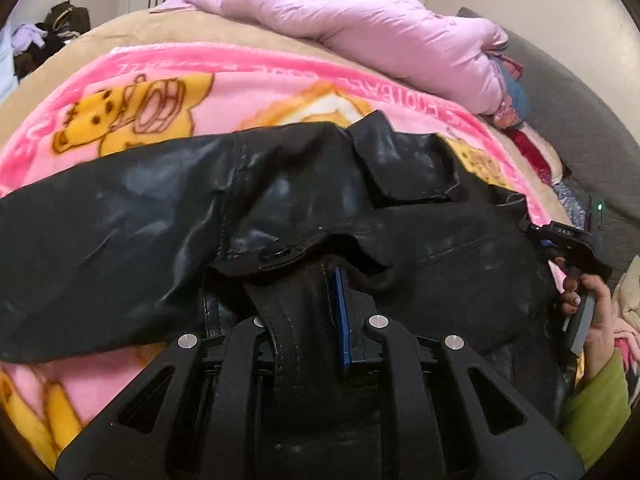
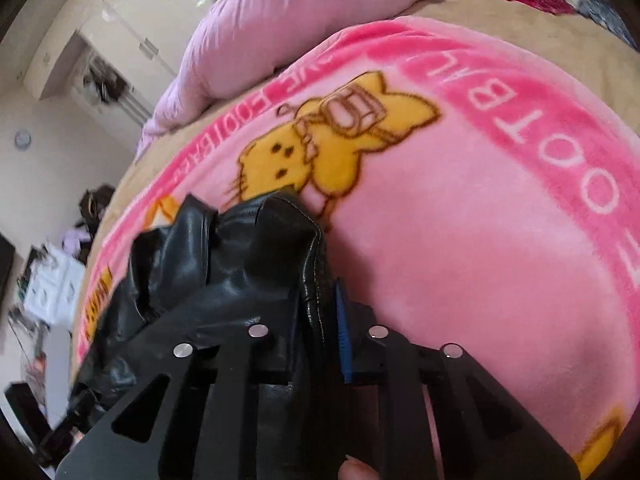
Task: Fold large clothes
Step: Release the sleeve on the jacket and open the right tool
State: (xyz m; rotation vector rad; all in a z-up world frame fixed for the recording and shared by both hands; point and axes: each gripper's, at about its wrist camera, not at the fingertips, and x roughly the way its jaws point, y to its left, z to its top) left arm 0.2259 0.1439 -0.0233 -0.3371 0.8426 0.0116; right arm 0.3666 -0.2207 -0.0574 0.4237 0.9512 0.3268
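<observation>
Both grippers are clamped on the black leather jacket (image 1: 280,208), so the step in hand looks like the pick-up that comes ahead of a fold. Nearest in the left wrist view, the left gripper (image 1: 320,280) has its jaws together on a stitched edge strip of the jacket, which runs back between the fingers toward 6 o'clock. In the right wrist view, the right gripper (image 2: 320,292) pinches a bunched edge of the same jacket, which trails off toward 8 o'clock. Beyond the left jaws the jacket lies crumpled across the pink cartoon blanket (image 1: 248,92) on the bed, one part stretching toward 9 o'clock. At 3 o'clock a hand (image 1: 596,304) in a green sleeve grips the other tool's handle. Farther off, at 12 o'clock, lies a lilac padded quilt (image 1: 360,28). Next, both held edges probably need lifting together, drawn apart to pull the leather flat, then laid over.
</observation>
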